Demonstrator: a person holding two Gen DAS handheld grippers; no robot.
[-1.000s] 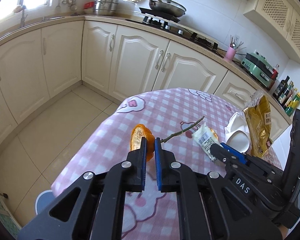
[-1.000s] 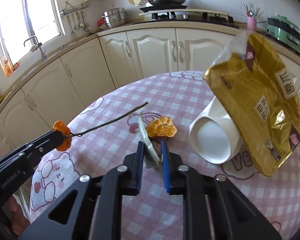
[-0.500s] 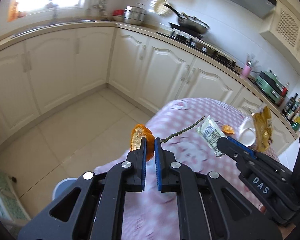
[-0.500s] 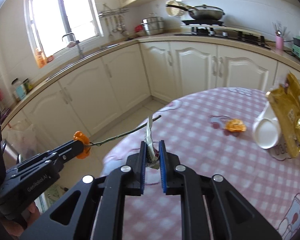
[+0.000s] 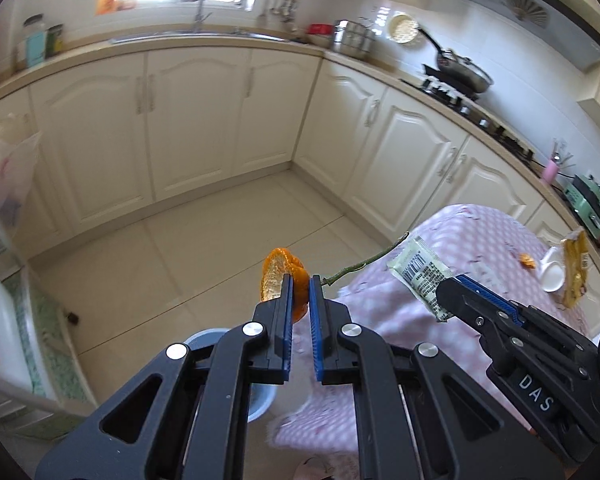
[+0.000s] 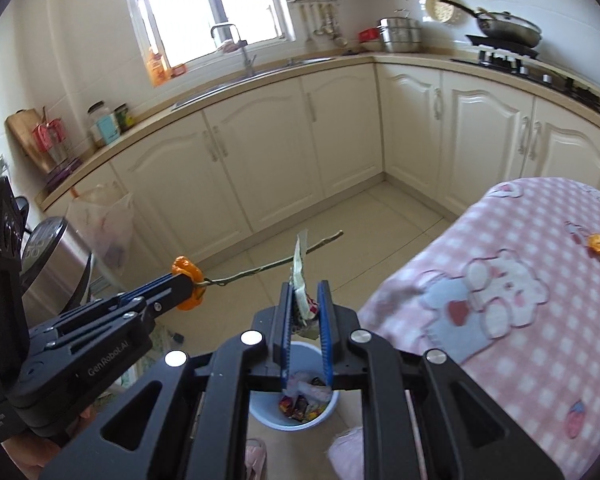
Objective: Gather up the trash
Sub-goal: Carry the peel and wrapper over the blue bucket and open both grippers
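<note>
Left gripper (image 5: pixel 299 285) clamped on peel (image 5: pixel 281 280) and twig (image 5: pixel 364 266), right gripper (image 6: pixel 305 295) pinched wrapper (image 6: pixel 300 280), both above bin (image 6: pixel 296 408), beside table (image 6: pixel 520 320) edge.

daylight from window (image 6: pixel 204 12), overexposed | motion blur on tablecloth (image 5: pixel 384 320) | fisheye vignette at corners

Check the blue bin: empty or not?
Not empty. In the right wrist view the bin on the floor below the right gripper already holds several colourful wrappers.
</note>
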